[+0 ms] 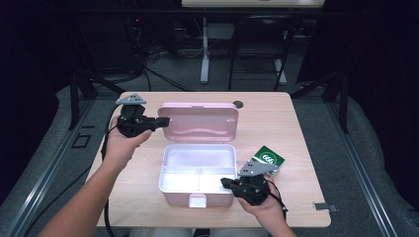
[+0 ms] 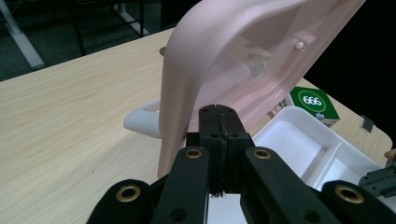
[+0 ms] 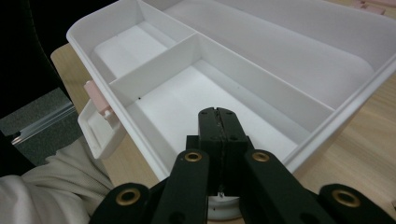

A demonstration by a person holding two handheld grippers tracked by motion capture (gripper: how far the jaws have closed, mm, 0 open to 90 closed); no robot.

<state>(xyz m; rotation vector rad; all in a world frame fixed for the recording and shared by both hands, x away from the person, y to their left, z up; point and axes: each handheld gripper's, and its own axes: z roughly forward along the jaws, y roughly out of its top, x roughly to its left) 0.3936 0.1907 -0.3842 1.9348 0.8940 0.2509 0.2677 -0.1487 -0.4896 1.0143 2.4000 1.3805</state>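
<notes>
A pink box point(image 1: 178, 196) stands open in the middle of the table, its lid point(image 1: 200, 121) raised at the back. Inside it is a white tray point(image 1: 197, 157) with divided compartments, all bare. My left gripper point(image 1: 165, 120) is shut with nothing between its jaws, and its tips are at the lid's left edge. In the left gripper view the shut left gripper point(image 2: 218, 109) sits right in front of the lid point(image 2: 243, 51). My right gripper point(image 1: 225, 182) is shut and empty at the box's front right corner. In the right gripper view it point(image 3: 218, 112) hangs over the tray point(image 3: 261, 56).
A small green carton point(image 1: 269, 159) marked 666 lies just right of the box, behind my right hand. The box's pink latch point(image 1: 197, 200) faces the table's front edge. A dark round thing point(image 1: 238, 104) sits at the back edge, and a metal clip point(image 1: 324, 206) at the front right corner.
</notes>
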